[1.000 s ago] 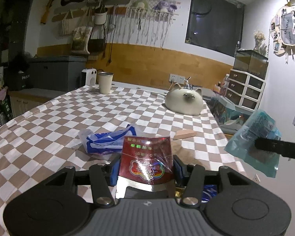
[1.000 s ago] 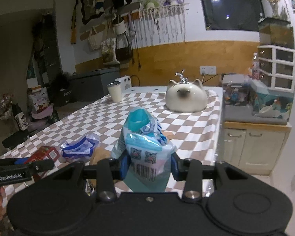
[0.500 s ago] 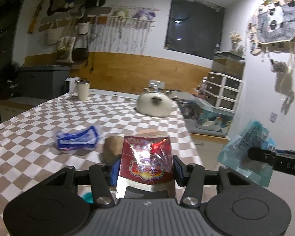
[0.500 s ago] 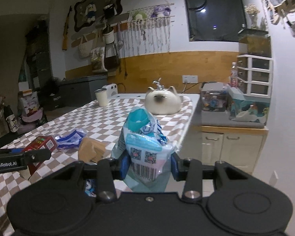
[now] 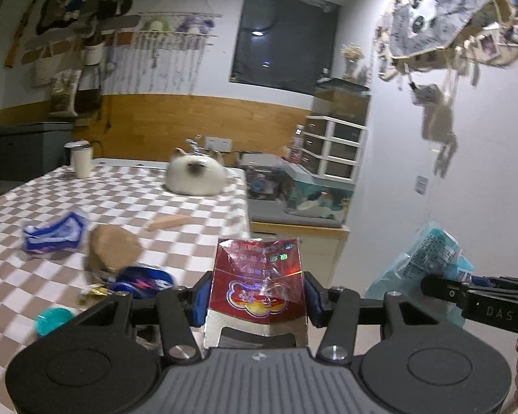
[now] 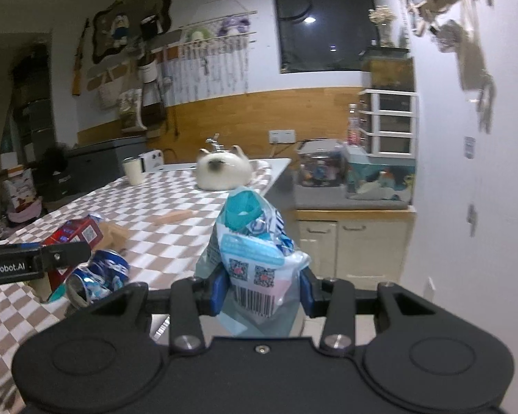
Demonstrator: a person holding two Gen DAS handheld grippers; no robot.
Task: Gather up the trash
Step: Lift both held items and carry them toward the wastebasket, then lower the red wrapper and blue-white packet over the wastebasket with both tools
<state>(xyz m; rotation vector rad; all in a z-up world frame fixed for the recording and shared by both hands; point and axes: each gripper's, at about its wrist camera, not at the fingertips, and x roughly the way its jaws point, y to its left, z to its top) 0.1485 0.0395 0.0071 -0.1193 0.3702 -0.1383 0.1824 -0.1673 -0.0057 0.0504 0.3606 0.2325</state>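
Jaws of left gripper point(image 5: 257, 302) clamped on glossy red packet point(image 5: 259, 277), right gripper point(image 6: 260, 291) on crinkled blue pouch point(image 6: 255, 248).

You face a dim room with white walls point(image 5: 390, 179) above a band of wooden panelling point(image 5: 176, 124). A dark rectangular window point(image 6: 324, 24) reflects one lamp. A brown-and-white checked tablecloth point(image 5: 197, 214) covers the long table.

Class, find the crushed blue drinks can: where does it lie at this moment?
In the right wrist view the crushed blue drinks can lies at lower left on the checked tablecloth, near the table's edge, just right of the red carton in the left gripper.
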